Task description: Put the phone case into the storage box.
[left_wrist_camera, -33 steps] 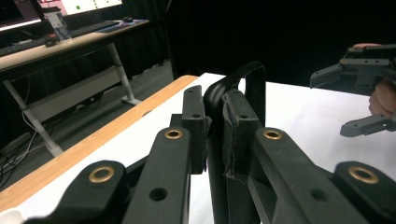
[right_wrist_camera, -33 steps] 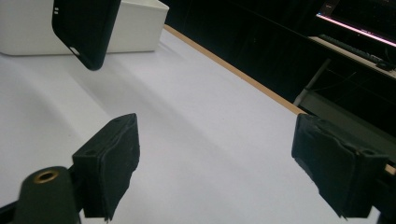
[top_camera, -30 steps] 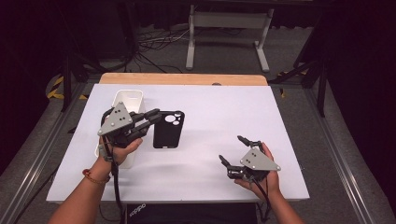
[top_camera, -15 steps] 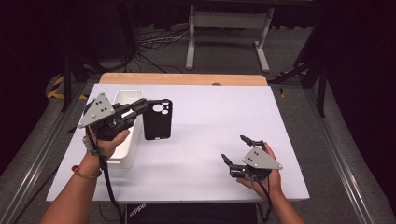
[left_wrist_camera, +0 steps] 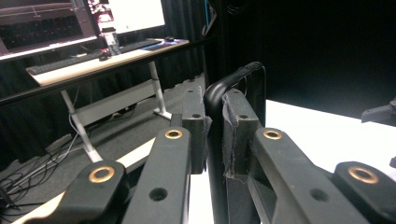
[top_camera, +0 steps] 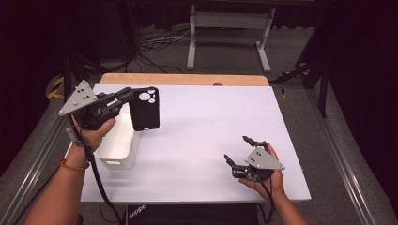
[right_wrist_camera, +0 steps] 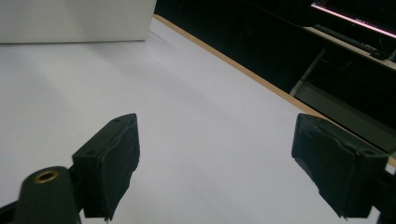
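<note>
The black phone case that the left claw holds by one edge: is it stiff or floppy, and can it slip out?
The phone case hangs straight from the left claw without sagging, so it is probably fairly stiff, and light. It is an empty thin shell, so it may flex if squeezed. The pads pinch only its rim, so it could perhaps pivot or slip.

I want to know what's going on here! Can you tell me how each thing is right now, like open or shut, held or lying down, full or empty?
Left tool: shut on the black phone case, lifted above the table.
Black phone case: held up in the air, beside the white bin, camera hole on top.
White bin: standing on the table, looks empty as far as can be seen.
Right tool: open, holding nothing, low over the table.
</note>
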{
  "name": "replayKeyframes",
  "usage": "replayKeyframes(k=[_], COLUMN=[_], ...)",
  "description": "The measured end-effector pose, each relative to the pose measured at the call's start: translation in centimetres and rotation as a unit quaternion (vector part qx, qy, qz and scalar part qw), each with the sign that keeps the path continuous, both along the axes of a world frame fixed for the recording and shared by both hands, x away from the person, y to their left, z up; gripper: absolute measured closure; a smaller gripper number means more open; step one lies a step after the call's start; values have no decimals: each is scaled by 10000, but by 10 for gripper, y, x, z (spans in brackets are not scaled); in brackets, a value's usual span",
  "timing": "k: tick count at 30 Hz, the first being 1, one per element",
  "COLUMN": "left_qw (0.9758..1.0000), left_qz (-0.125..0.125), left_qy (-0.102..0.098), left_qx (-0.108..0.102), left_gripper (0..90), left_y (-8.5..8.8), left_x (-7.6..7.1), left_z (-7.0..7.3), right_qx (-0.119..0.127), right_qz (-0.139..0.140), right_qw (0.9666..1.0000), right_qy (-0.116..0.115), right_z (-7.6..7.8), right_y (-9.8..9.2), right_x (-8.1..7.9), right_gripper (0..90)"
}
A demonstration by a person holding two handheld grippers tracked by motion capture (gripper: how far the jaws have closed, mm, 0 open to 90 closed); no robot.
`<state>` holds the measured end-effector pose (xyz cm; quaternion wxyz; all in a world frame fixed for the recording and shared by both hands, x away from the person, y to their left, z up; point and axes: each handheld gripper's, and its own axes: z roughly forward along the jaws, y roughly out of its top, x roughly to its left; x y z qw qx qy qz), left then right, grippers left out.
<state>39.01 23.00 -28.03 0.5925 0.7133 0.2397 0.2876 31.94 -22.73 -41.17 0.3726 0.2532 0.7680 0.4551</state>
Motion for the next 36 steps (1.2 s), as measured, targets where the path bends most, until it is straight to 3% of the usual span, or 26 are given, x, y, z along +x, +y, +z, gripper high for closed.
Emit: replayKeyframes(k=[9, 18, 26, 31, 36], left_qw=[9995, 9984, 9974, 9974, 9968], left_qz=[326, 566, 689, 650, 699], left_qy=[-2, 53, 195, 313, 372], left_qx=[-23, 29, 74, 55, 86], left_gripper=[814, 814, 814, 814, 813], left_y=[25, 46, 63, 67, 69], left_x=[16, 37, 62, 84, 97], left_z=[5, -2, -12, -27, -39], right_qx=[-34, -46, -76, -148, -183], right_qz=[32, 15, 10, 27, 13], right_qw=[10000, 10000, 9999, 9998, 9996], right_qy=[25, 58, 115, 122, 192], right_z=[-2, -3, -5, -6, -9], right_y=[3, 3, 6, 10, 11], right_x=[1, 3, 6, 8, 9], right_gripper=[163, 162, 163, 163, 165])
